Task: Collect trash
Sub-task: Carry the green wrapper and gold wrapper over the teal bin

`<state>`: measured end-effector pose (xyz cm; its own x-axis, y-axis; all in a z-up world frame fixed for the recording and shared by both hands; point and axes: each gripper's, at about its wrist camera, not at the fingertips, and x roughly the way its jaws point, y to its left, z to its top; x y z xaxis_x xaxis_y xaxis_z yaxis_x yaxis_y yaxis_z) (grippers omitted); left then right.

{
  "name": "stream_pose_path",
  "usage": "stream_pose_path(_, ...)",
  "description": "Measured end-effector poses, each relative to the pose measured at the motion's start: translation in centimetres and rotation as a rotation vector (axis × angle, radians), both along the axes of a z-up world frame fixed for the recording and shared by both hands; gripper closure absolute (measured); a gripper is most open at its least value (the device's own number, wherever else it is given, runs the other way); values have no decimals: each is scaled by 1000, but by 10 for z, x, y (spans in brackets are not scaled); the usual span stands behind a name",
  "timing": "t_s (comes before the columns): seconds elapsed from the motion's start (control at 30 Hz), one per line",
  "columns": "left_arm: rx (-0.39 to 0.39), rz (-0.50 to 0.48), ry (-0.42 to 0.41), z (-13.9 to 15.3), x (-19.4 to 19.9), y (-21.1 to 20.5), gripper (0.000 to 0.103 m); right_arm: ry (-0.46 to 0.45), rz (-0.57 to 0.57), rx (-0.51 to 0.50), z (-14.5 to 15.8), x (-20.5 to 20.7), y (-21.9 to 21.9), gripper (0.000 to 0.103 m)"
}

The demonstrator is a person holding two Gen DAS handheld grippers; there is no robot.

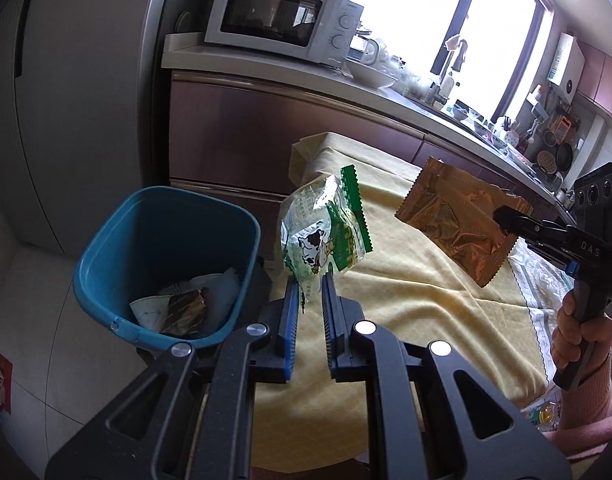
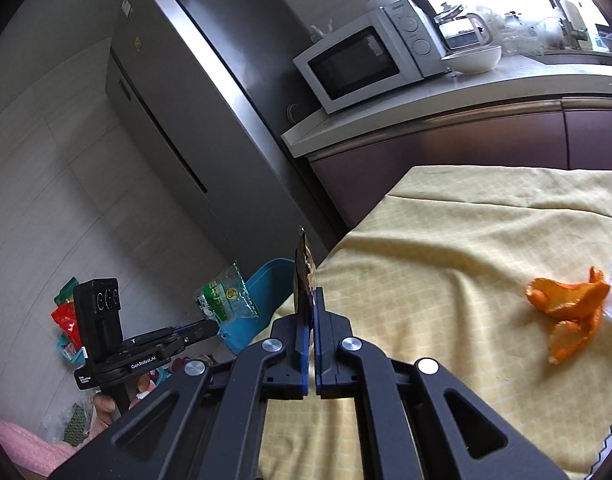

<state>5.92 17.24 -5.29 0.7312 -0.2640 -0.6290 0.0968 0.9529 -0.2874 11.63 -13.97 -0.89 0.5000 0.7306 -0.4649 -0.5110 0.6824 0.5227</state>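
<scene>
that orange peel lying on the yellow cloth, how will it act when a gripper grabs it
The orange peel looks curled and torn into lobes, so it will probably bend and may tear if pinched by one lobe. It is likely light for its size. Lying on the yellow cloth, it seems unlikely to roll, though pushing could drag the cloth.

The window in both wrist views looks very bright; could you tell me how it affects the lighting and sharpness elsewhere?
Left wrist view: the tall kitchen window is blown out to white, while the grey refrigerator falls dark and the straight countertop bows. Right wrist view: glare whitens the top right corner; the curled orange peel stays sharp.
</scene>
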Motion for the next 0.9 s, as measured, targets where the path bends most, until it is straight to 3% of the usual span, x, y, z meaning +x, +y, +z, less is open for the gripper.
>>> stream_pose_path(0.43,-2,146,41,-14,-4,62,91,25,140,-26,-5,27,77,102)
stream_pose_path(0.9,18,225,116,-42,13,90,91,66,216,-76,-13,46,134,102)
